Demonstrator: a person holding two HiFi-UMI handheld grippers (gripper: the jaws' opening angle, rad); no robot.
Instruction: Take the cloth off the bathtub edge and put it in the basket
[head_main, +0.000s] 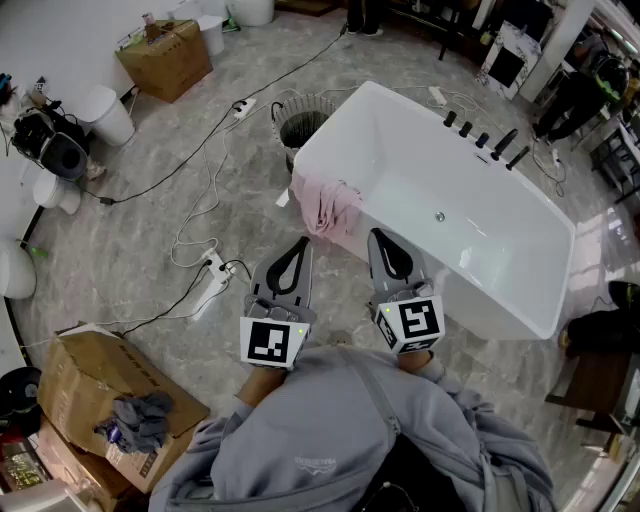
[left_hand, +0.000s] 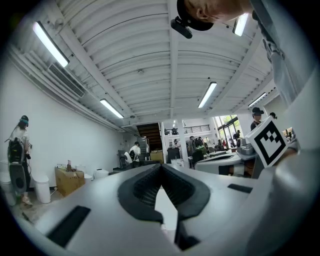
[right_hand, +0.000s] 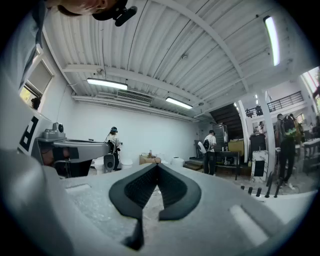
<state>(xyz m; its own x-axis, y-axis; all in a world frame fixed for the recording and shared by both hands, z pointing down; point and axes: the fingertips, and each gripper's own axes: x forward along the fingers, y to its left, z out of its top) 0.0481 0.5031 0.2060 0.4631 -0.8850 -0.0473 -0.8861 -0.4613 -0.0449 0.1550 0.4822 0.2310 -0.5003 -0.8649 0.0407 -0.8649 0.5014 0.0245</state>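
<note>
A pink cloth (head_main: 328, 205) hangs over the near left edge of the white bathtub (head_main: 500, 260). Behind the tub's left corner stands a dark wire basket (head_main: 303, 124). My left gripper (head_main: 299, 245) is held in front of my chest, shut and empty, its tip a little short of the cloth. My right gripper (head_main: 381, 238) is beside it, also shut with nothing in it, its tip close to the tub's near wall. Both gripper views look up toward the ceiling: the left gripper (left_hand: 161, 166) and the right gripper (right_hand: 157, 166) show tips together.
Cables and a power strip (head_main: 212, 285) lie on the marble floor to the left. An open cardboard box (head_main: 90, 400) with grey rags sits at lower left, another box (head_main: 165, 58) at the far left. Black taps (head_main: 485, 140) line the tub's far rim.
</note>
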